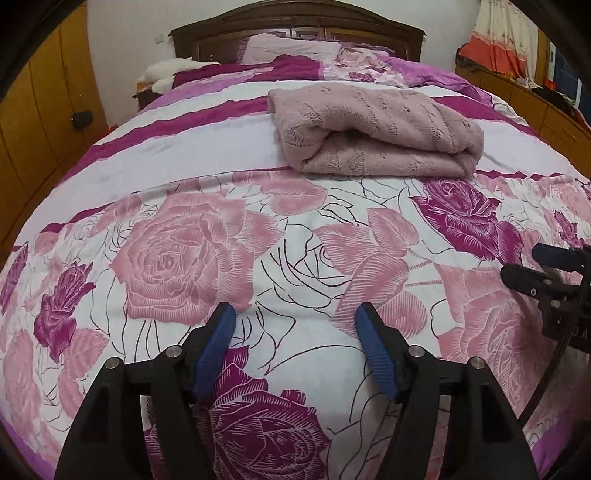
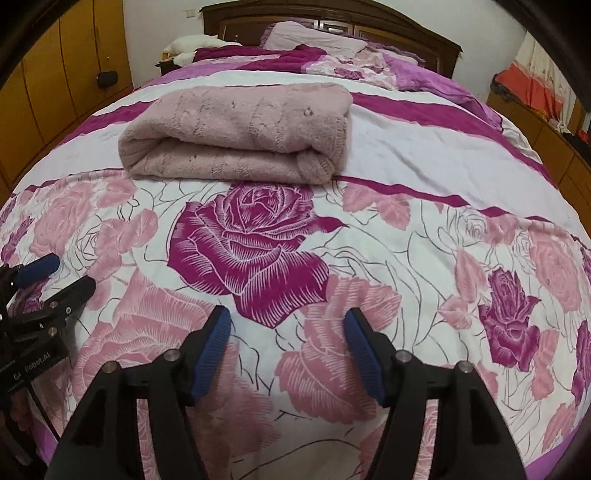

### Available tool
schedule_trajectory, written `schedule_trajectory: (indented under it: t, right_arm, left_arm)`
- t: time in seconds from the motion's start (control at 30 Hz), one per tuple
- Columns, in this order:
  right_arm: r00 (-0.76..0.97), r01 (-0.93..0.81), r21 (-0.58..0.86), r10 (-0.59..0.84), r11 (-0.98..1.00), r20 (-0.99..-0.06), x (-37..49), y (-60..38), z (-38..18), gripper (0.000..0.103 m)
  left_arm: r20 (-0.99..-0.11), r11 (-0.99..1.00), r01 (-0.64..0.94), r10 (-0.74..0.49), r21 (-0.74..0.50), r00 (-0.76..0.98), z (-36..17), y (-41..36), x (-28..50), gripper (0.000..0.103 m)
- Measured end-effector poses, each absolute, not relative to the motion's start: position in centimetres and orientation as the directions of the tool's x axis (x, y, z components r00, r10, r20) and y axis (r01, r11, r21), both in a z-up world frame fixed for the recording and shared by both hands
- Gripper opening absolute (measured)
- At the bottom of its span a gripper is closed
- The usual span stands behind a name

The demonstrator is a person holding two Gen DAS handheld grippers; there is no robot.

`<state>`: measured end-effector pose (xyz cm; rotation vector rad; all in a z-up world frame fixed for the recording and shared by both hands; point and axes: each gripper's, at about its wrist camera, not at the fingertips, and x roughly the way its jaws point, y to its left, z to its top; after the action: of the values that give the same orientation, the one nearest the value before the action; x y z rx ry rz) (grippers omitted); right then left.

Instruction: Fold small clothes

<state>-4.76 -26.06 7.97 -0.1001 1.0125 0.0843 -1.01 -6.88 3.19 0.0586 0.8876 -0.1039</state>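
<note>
A fuzzy dusty-pink garment [image 1: 376, 133] lies folded into a thick bundle on the rose-print bedspread [image 1: 177, 251], past the middle of the bed; it also shows in the right wrist view [image 2: 240, 136]. My left gripper [image 1: 295, 317] is open and empty, low over the bedspread, well short of the garment. My right gripper [image 2: 288, 321] is open and empty too, over a dark rose, short of the garment. Each gripper shows at the edge of the other's view: the right one [image 1: 535, 266], the left one [image 2: 55, 277].
Pillows [image 1: 291, 48] and a rumpled purple quilt [image 1: 406, 70] lie at the dark wooden headboard [image 1: 295, 22]. Wooden cupboards [image 1: 40, 110] run along the left. A low wooden unit [image 1: 535, 107] with clothes on it runs along the right.
</note>
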Motion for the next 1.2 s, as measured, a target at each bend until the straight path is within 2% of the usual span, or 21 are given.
schedule_trajectory:
  t: [0.37,1.2]
  right_arm:
    - [0.525,-0.115,-0.032,0.033,0.993,-0.850,-5.01,-26.08,7.73,0.072]
    - [0.514,-0.107,-0.017,0.041,0.994,-0.857,-4.16,-25.94,7.19,0.082]
  left_arm:
    - [-0.772,0.996,0.074,-0.080,-0.042,0.630,3.08,-6.38,-1.11,0.048]
    - [-0.781,0.997,0.075,-0.073,-0.034,0.620,2.84,-6.54,-0.87,0.050]
